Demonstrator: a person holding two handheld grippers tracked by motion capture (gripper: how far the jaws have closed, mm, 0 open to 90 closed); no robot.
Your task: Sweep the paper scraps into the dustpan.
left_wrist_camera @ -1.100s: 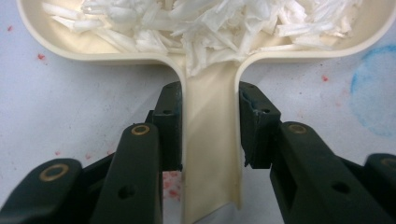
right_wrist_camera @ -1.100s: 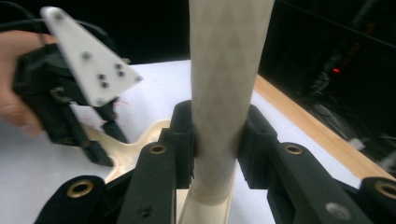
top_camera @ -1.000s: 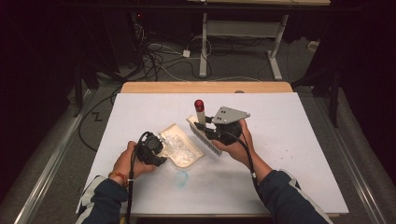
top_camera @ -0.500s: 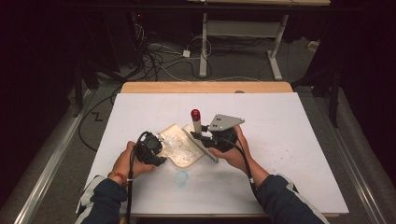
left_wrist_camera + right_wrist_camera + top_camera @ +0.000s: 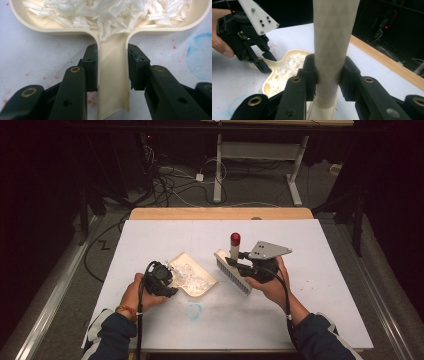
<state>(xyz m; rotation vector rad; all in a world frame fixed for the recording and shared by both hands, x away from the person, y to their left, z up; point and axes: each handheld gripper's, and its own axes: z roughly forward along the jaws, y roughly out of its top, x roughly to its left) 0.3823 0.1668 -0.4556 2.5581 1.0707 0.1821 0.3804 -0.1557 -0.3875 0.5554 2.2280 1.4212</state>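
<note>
A cream dustpan (image 5: 196, 281) lies flat on the white table, and white paper shreds (image 5: 112, 15) fill its tray. My left gripper (image 5: 170, 286) is shut on the pan's narrow handle (image 5: 112, 85), one pad on each side. To the right, my right gripper (image 5: 241, 265) is shut on the cream handle (image 5: 333, 37) of a hand brush (image 5: 232, 272). The brush handle stands nearly upright with a red tip, and its bristle head rests on the table a short way right of the pan's open lip. In the right gripper view the dustpan (image 5: 287, 67) and the left gripper (image 5: 265, 62) lie beyond the brush handle.
A white sheet covers the table (image 5: 325, 270), with a wooden strip (image 5: 220, 213) along the far edge. A faint blue smear (image 5: 195, 310) marks the sheet in front of the pan. Cables and desk legs lie on the dark floor beyond.
The right hand has carried the brush to the right, off the dustpan's lip, leaving a gap between them. The left gripper and the pan have stayed put.
</note>
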